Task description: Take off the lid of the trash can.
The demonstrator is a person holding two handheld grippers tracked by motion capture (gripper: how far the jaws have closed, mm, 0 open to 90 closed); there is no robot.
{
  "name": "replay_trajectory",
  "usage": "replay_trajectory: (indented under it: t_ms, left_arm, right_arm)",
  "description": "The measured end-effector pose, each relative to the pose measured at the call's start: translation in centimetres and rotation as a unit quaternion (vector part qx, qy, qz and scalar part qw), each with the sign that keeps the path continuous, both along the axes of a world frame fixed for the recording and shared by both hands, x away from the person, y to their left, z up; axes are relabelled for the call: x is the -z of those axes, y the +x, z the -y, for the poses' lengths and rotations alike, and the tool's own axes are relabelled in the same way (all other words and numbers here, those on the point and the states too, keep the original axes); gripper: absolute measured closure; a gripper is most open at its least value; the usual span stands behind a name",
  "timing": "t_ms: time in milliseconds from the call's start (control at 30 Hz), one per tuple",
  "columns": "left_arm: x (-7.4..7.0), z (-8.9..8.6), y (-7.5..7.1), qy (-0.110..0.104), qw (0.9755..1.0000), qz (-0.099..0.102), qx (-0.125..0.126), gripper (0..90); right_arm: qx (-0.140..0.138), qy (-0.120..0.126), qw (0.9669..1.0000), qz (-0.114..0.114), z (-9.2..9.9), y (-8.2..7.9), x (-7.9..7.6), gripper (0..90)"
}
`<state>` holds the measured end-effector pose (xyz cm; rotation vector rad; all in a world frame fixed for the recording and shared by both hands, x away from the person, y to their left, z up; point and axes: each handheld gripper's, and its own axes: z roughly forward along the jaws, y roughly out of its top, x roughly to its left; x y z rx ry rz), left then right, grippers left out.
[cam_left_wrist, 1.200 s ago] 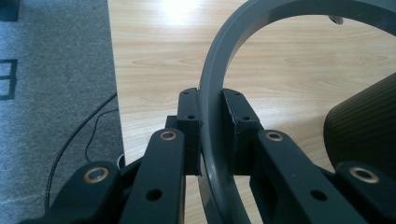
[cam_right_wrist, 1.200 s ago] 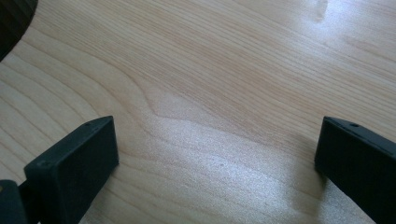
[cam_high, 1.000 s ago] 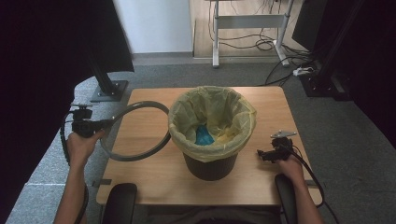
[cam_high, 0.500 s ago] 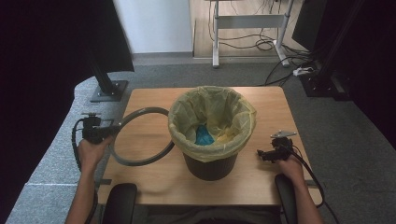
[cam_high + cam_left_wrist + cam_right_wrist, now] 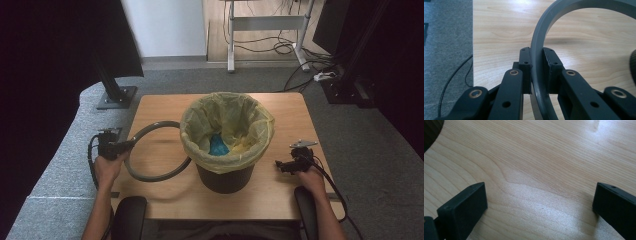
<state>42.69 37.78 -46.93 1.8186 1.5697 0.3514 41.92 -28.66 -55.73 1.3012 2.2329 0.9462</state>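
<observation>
A grey ring (image 5: 150,172), the bin's rim hoop, hangs low over the left half of the wooden table (image 5: 165,107). My left gripper (image 5: 125,145) is shut on its left edge; in the left gripper view both pads (image 5: 526,65) press the grey band (image 5: 537,50). A black bin (image 5: 225,175) lined with a yellowish bag (image 5: 227,125) stands mid-table, with something blue (image 5: 218,146) and yellow inside. The ring's right side passes behind the bin. My right gripper (image 5: 278,163) rests open near the table's right front, jaws wide apart over bare wood (image 5: 539,192).
Grey carpet (image 5: 60,165) surrounds the table. A black stand base (image 5: 116,96) sits at the back left and a metal desk frame (image 5: 265,22) with cables stands behind. Black chair armrests (image 5: 127,217) flank the front edge.
My left hand has come down and slightly toward the table with the ring, which now sits lower and closer to the wood. The right hand has kept still.
</observation>
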Motion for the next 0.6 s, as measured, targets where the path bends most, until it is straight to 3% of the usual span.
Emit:
replay_trajectory:
  t_ms: [367, 600]
  left_arm:
    - [2.8, 0.5, 0.3, 0.020, 0.9997, -0.009, -0.009, 78.8]
    - [4.1, 1.3, 0.5, 0.045, 0.9987, -0.019, -0.010, 78.8]
  right_arm:
    - [0.000, 0.000, 1.0000, 0.000, 0.0, 0.0, 0.0, 0.0]
    - [0.000, 0.000, 1.0000, 0.000, 0.0, 0.0, 0.0, 0.0]
